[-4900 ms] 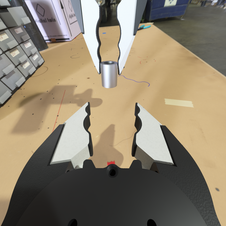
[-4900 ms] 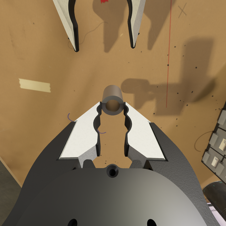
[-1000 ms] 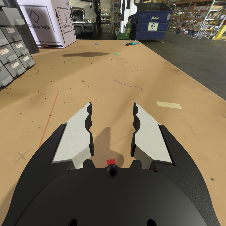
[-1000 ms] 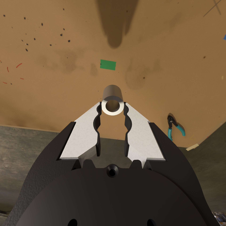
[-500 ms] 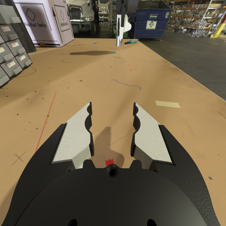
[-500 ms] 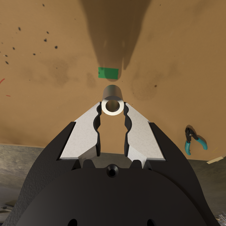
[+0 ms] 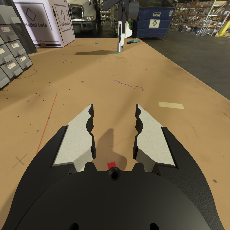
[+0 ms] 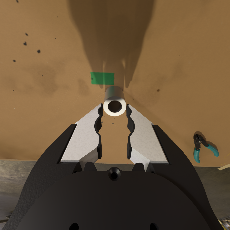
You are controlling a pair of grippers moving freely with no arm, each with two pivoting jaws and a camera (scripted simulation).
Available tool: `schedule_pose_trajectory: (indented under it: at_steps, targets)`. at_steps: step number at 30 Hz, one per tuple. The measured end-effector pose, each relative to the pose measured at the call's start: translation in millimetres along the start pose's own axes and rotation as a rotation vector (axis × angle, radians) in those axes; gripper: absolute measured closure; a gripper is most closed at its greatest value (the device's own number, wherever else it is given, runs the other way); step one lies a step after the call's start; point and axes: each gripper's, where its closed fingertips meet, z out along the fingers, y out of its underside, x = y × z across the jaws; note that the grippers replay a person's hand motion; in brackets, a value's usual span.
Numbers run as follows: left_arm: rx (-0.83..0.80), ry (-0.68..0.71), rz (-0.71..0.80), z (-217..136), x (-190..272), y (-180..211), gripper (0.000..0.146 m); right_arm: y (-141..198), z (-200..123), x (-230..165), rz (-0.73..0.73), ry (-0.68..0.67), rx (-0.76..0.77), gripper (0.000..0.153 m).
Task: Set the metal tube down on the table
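Note:
The metal tube [image 8: 114,95] is a short silver cylinder standing upright on the brown table [image 8: 49,112], next to a green tape patch [image 8: 99,78]. My right gripper [image 8: 114,105] points straight down around its top rim. Its jaws stand a hair off the tube, with a thin gap on each side. In the left wrist view the tube [image 7: 119,47] stands far ahead on the table, with the right gripper [image 7: 122,43] over it. My left gripper [image 7: 114,105] is open and empty, low over the near part of the table [image 7: 87,74].
Teal-handled pliers [image 8: 204,149] lie near the table's far edge [image 8: 37,159], to the right of the tube. A white cardboard box [image 7: 47,23] and grey drawer cabinets [image 7: 11,56] stand at the left. The table's right edge [image 7: 186,73] drops to the floor.
My right gripper has come down with the tube until it stands on the table by the green tape, and its jaws have parted slightly. My left gripper has stayed open and still.

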Motion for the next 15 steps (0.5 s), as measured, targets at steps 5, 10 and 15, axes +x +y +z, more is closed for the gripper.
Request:
schedule_pose_trajectory:
  at_steps: [5,10,15]
  targets:
    - [-0.003,0.001,0.001,0,0,0,0.078,2,-14,0,-0.01,0.009,0.003,0.107]
    - [0.0,-0.002,-0.005,0,-1,0,0.077,6,-40,-2,-0.043,0.044,-0.003,0.098]
    - [0.007,-0.009,-0.01,-1,-2,0,0.074,-2,-83,-8,-0.088,0.106,0.069,0.092]
